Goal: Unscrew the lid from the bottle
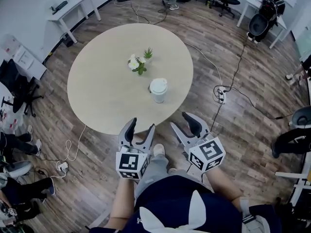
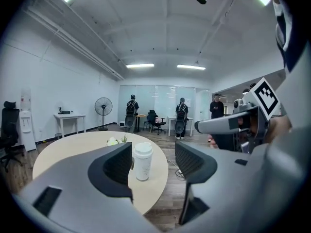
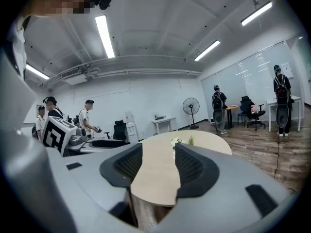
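Note:
A white bottle (image 1: pixel 158 90) with its white lid on stands upright on the round beige table (image 1: pixel 102 86), right of centre. Both grippers hang off the table's near edge, above the floor and well short of the bottle. My left gripper (image 1: pixel 141 126) is open with nothing between its jaws; in the left gripper view the bottle (image 2: pixel 143 160) shows far beyond the open gripper (image 2: pixel 153 154). My right gripper (image 1: pixel 183 122) is also open and empty. In the right gripper view the gripper (image 3: pixel 158 159) frames only the tabletop (image 3: pixel 155 174), and the bottle is hidden.
A small pot of white flowers (image 1: pixel 138 62) stands behind the bottle. Cables and a power strip (image 1: pixel 221 94) lie on the wood floor to the right. Office chairs (image 1: pixel 257 23), a white desk (image 1: pixel 73 8) and several people ring the room.

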The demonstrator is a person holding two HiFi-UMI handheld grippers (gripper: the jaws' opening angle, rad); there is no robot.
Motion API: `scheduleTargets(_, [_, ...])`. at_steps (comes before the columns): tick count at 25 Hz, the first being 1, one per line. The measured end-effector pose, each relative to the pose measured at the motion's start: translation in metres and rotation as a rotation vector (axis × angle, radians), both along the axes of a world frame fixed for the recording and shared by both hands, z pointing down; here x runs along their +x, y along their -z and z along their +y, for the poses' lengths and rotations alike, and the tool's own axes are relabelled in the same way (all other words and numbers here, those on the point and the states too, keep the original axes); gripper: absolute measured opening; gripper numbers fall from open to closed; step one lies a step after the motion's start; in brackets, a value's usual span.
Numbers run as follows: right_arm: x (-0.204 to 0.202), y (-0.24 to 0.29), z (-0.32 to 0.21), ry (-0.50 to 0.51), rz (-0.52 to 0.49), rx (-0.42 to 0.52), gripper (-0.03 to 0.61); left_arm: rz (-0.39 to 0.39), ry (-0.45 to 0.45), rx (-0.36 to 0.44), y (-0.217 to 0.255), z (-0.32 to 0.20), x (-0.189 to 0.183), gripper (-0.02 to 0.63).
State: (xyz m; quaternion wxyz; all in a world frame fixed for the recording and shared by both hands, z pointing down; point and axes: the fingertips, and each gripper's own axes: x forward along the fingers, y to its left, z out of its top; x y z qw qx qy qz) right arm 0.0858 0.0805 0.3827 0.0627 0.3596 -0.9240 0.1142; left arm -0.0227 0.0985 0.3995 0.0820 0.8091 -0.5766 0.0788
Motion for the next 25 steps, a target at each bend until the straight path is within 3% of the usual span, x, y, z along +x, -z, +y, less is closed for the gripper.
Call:
scheduleTargets(9, [-0.018, -0.022, -0.045, -0.004, 0.047, -0.075, 0.278, -0.094, -0.095, -0.135, -0.052, -0.042, -0.008, 0.313])
scheduleTargets(25, [-0.042, -0.055, -0.098, -0.045, 0.113, -0.165, 0.321, -0.124, -0.251, -0.259, -0.116, -0.094, -0.008, 0.313])
